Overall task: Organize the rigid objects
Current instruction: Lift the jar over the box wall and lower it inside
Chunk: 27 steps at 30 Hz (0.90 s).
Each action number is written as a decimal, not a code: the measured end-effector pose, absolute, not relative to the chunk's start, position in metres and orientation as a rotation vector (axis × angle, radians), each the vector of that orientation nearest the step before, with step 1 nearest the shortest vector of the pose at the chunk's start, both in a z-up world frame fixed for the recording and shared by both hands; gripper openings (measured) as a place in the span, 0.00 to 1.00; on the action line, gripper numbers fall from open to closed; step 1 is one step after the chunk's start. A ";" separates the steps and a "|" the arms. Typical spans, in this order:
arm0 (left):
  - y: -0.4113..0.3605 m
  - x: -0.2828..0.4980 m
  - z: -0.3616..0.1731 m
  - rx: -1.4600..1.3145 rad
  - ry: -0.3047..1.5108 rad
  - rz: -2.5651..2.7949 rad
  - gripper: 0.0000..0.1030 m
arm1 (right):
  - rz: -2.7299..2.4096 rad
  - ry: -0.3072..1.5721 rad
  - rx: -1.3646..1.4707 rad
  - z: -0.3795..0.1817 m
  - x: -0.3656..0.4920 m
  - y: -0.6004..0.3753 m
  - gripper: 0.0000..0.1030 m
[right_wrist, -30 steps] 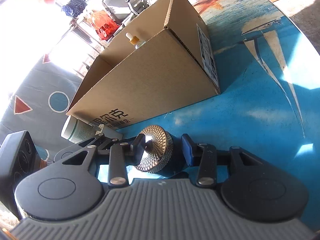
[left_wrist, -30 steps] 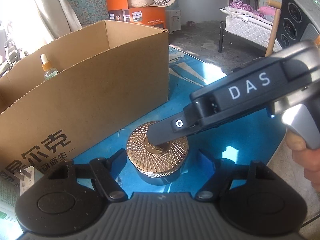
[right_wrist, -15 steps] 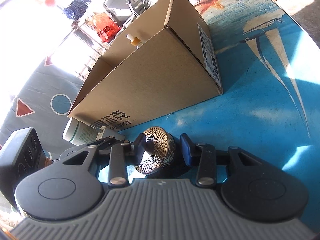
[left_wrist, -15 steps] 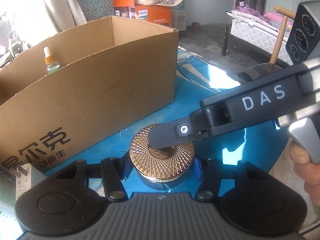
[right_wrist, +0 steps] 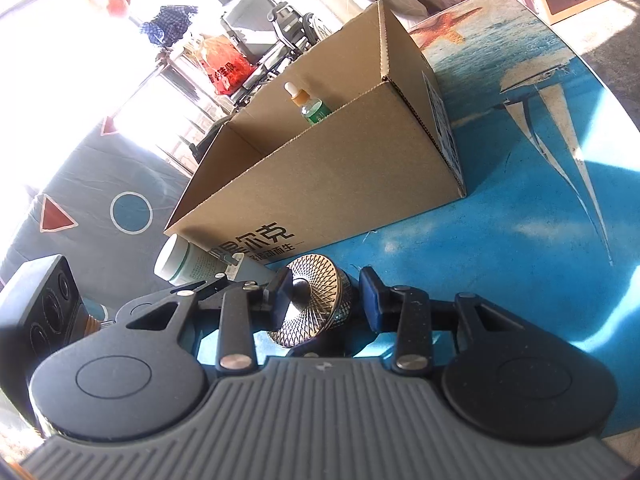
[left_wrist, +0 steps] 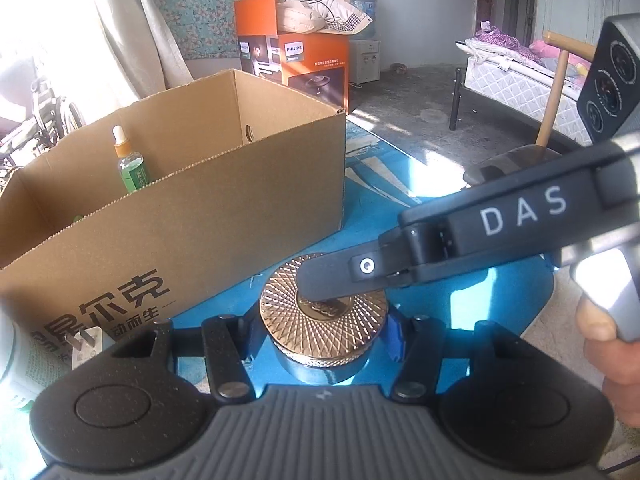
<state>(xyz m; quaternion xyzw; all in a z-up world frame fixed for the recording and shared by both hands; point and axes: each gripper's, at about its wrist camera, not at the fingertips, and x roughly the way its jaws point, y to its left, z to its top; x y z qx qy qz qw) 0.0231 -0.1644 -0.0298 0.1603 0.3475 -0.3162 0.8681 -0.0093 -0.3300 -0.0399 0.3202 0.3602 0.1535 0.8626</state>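
Gripping gold-lidded jar [left_wrist: 324,320], left claw [left_wrist: 325,330]; right claw [right_wrist: 325,300] of unclear hold, its hand [left_wrist: 612,348] only in left-wrist view.

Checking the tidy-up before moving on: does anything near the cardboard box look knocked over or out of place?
Yes. A white bottle with a green label lies on its side against the cardboard box, a white plug beside it, while the dropper bottle stands upright inside.

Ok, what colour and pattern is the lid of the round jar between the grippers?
Coppery gold with a fine crisscross, diamond-like relief on the jar lid; clearest in the left wrist view.
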 end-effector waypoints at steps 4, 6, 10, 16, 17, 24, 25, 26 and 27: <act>-0.159 0.013 -0.004 0.336 0.666 -0.639 0.56 | 0.343 0.701 0.645 -0.015 -0.017 -0.325 0.35; -0.158 0.012 0.011 0.336 0.636 -0.622 0.56 | 0.358 0.666 0.622 0.003 -0.018 -0.323 0.35; -0.158 0.017 0.043 0.326 0.580 -0.585 0.56 | 0.385 0.605 0.567 0.036 -0.011 -0.322 0.35; -0.163 0.060 0.080 0.243 0.556 -0.558 0.56 | 0.416 0.552 0.440 0.087 0.029 -0.326 0.36; -0.164 0.071 0.083 0.222 0.570 -0.556 0.56 | 0.419 0.553 0.411 0.094 0.042 -0.327 0.36; -0.170 0.174 0.066 0.065 0.752 -0.536 0.56 | 0.421 0.701 0.330 0.099 0.149 -0.341 0.36; -0.170 0.185 0.061 0.049 0.774 -0.529 0.56 | 0.419 0.726 0.326 0.096 0.165 -0.342 0.36; -0.172 0.200 0.054 0.032 0.803 -0.518 0.56 | 0.420 0.753 0.308 0.091 0.184 -0.342 0.36; -0.173 0.210 0.050 0.024 0.822 -0.510 0.56 | 0.417 0.773 0.299 0.087 0.198 -0.341 0.36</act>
